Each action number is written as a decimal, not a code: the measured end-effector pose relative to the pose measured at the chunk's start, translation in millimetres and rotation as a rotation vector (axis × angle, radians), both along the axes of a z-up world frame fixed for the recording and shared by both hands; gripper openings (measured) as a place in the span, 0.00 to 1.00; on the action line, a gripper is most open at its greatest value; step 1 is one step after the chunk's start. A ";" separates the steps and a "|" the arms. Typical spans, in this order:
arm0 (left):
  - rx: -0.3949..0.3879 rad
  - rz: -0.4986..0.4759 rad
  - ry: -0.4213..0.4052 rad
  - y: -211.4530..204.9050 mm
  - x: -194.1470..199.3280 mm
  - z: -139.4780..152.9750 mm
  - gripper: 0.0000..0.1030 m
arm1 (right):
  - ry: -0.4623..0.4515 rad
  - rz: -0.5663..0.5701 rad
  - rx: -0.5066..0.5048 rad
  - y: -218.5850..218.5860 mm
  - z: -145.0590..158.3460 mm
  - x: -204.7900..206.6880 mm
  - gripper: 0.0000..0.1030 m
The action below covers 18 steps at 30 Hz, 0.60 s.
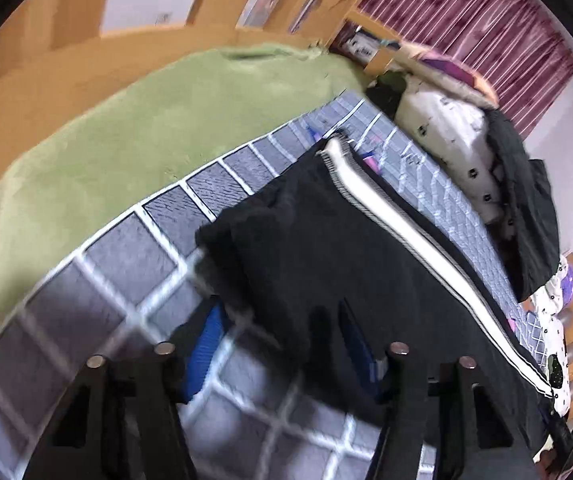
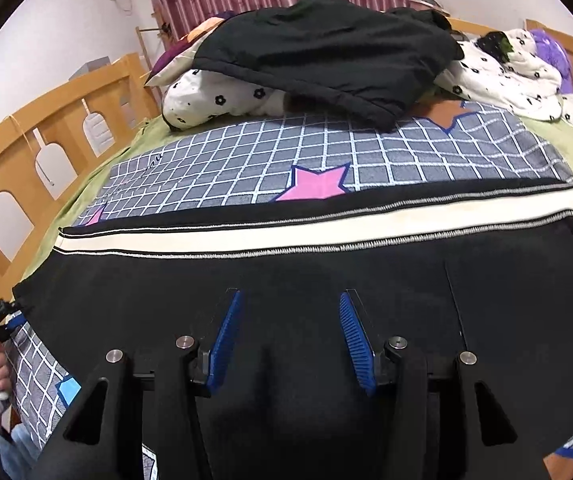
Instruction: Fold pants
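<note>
Pants (image 2: 286,280) lying flat on the checked bedspread (image 2: 246,160), you are hovering both half-open, empty grippers, left (image 1: 278,344) and right (image 2: 290,336), over the near edge, next needing a pinch.

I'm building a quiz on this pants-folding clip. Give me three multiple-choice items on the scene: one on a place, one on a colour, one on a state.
1. Where do the black pants lie?
A. on the grid-patterned bedspread
B. on the floor
C. on a chair

2. What colour is the wide stripe along the pants' side?
A. red
B. cream white
C. green

3. How do the right gripper's jaws stand?
A. shut tight with nothing between
B. apart over the black cloth
C. clamped on a pillow

Answers: 1 A, grid fabric shows on both sides of the pants. 2 B, a pale band runs between thin grey lines. 3 B, the blue pads stand apart, the cloth between them unpinched.
</note>
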<state>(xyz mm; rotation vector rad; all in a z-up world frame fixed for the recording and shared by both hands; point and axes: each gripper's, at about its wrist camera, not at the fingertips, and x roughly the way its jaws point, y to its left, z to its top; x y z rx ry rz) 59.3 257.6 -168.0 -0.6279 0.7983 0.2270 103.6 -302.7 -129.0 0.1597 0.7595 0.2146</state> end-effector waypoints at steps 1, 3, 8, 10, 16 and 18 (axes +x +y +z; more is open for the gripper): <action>0.023 0.006 0.008 2.4 8.4 -1.5 0.41 | 0.002 -0.005 0.002 -0.4 -1.2 -0.9 0.49; 0.059 0.014 0.013 2.6 16.4 -2.2 0.40 | 0.007 -0.015 0.004 0.3 -4.1 -1.3 0.49; 0.130 0.031 0.008 -1.3 22.2 -5.2 0.38 | 0.019 -0.018 -0.024 10.1 -9.6 1.7 0.49; 0.152 0.030 -0.003 -3.3 20.0 -5.4 0.38 | 0.024 -0.019 -0.019 12.6 -12.2 1.9 0.49; 0.128 0.034 -0.021 0.2 17.0 -6.1 0.38 | 0.041 -0.028 -0.028 16.6 -21.7 2.1 0.49; 0.133 0.033 -0.021 -0.6 16.4 -6.6 0.37 | 0.046 -0.031 -0.039 18.0 -24.2 2.9 0.49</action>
